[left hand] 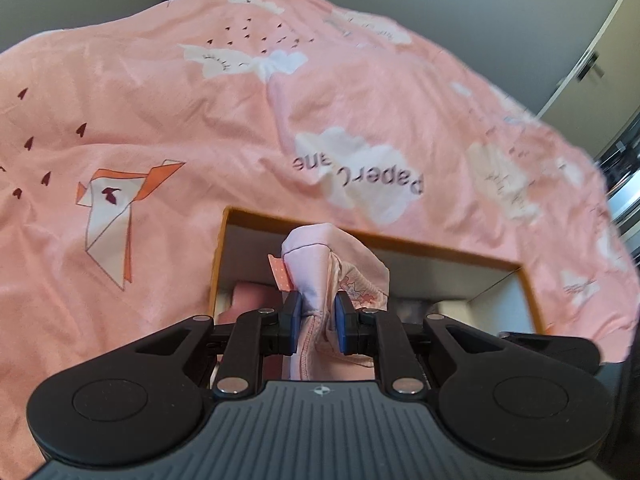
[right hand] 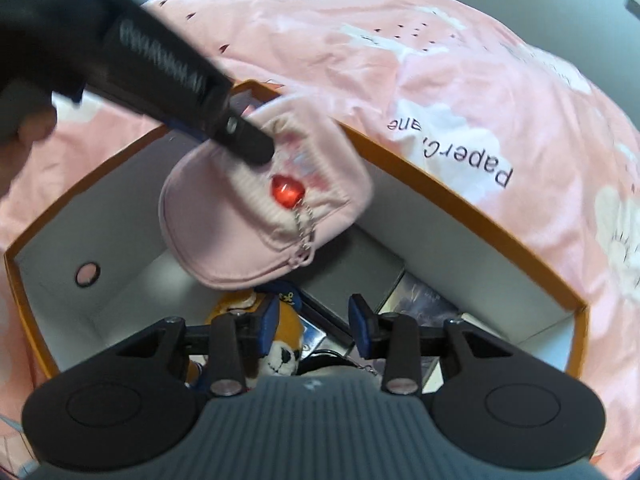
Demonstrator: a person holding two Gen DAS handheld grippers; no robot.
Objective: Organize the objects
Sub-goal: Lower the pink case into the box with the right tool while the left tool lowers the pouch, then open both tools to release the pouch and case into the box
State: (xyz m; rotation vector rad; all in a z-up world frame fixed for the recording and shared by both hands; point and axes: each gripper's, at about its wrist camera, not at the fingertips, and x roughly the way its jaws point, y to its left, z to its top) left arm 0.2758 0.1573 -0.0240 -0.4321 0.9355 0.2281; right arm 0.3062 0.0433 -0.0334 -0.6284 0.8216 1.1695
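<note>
**Pink pouch held over the open box**

Your left gripper (left hand: 316,322) is clamped on the pink pouch (left hand: 334,264), both blue pads pressed into the fabric. In the right wrist view, the pouch (right hand: 256,216) hangs above the orange-edged box (right hand: 460,196), with a red bead (right hand: 287,194) and ball chain dangling from its zipper. Your right gripper (right hand: 313,326) stands partly open with nothing between its fingers, poised over the box interior. Below it lie a plush toy (right hand: 280,354) and flat packets. The box sits on a pink bedspread (right hand: 500,92) printed with clouds.
</note>
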